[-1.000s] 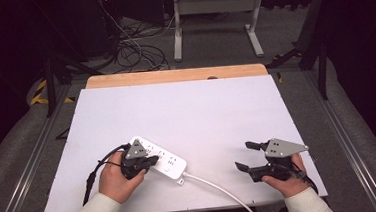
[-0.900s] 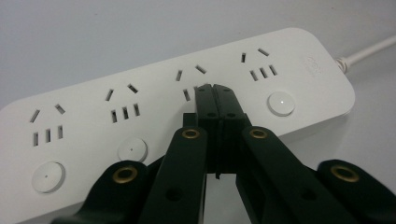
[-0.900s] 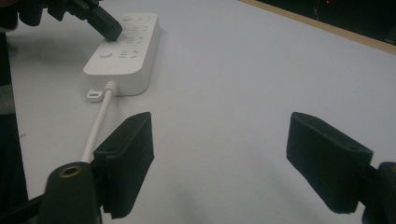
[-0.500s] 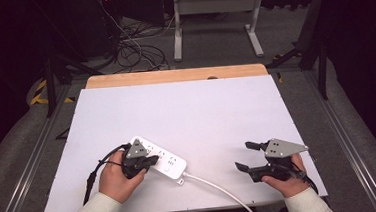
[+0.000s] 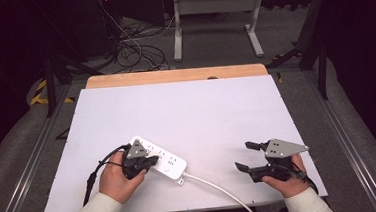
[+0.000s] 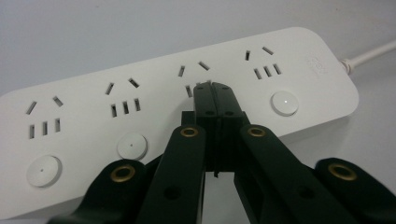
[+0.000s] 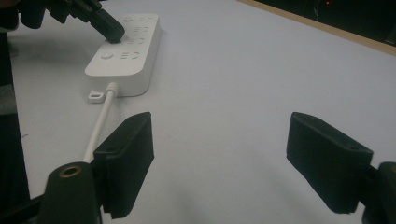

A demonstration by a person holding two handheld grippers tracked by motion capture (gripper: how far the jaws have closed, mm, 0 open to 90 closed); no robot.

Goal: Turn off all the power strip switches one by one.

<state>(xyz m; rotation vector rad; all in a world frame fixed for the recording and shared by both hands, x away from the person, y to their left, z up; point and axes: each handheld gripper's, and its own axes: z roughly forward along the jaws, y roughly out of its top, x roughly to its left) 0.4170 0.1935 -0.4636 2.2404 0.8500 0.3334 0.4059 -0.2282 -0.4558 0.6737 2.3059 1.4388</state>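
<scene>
The left gripper [image 5: 147, 163], jaws closed and empty, pressed its tip onto the power strip [image 5: 166, 162] lying diagonally at the table's [image 5: 201, 110] near-left, while the right gripper [image 5: 250, 158], jaws wide apart and empty, rested well apart.

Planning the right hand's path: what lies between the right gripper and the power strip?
In the high view, only the strip's white cord on bare table lies between right gripper and power strip.

white power strip [image 5: 158, 160], black jaws — white table [image 5: 186, 111]
</scene>
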